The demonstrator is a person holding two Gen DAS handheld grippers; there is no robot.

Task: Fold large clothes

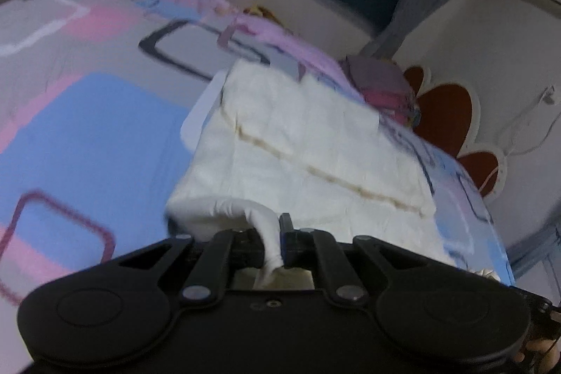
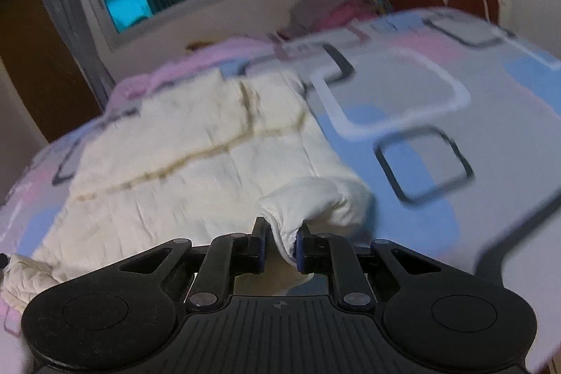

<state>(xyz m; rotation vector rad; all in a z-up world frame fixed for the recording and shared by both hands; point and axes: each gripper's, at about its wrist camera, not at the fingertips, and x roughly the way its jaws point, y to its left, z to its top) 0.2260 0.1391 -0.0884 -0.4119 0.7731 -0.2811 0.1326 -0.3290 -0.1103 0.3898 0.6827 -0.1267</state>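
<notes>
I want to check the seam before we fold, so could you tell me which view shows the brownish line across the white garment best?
The left wrist view: the brownish line runs long and fairly sharp across the white garment. The right wrist view shows it blurrier and bent.

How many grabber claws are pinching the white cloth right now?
2. The left gripper is shut on one near corner of the white garment, and the right gripper is shut on the other. The garment lies on the patterned bedsheet.
</notes>
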